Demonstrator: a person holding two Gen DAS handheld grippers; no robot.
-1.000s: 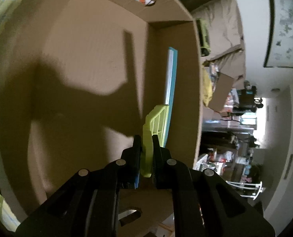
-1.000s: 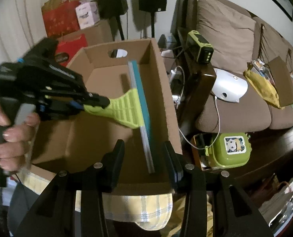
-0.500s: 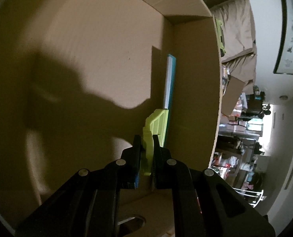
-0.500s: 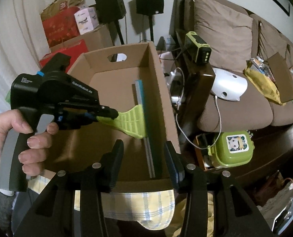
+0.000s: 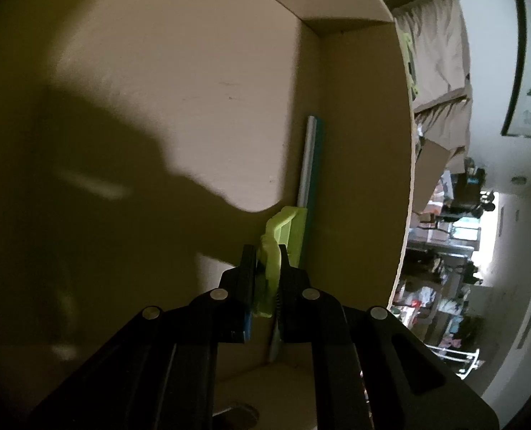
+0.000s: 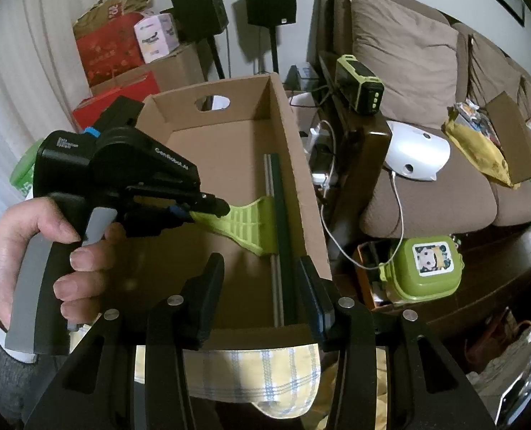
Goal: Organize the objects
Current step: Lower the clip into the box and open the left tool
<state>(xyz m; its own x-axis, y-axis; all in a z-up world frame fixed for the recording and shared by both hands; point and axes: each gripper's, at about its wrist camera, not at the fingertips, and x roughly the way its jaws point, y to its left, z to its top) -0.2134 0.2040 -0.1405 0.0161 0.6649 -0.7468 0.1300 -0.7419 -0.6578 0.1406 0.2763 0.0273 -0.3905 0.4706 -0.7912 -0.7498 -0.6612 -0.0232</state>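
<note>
While the squeegee (image 6: 262, 222) is clamped by its green handle in the left gripper (image 6: 208, 208) and laid blade-first along the cardboard box's (image 6: 297, 165) right wall, seemingly to save floor space, the right gripper (image 6: 262, 286) is held released, empty, above the box's near edge.

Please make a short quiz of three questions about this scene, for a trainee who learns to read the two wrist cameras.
1. True or false: the left gripper is shut on the green handle of the squeegee.
2. Along which wall of the box does the squeegee blade lie in the right wrist view? A) left B) right C) far
3. Fill in: the right gripper holds ____.

Key: 1 true. 2 B. 3 nothing; its jaws stand open over the near end of the box.
</note>
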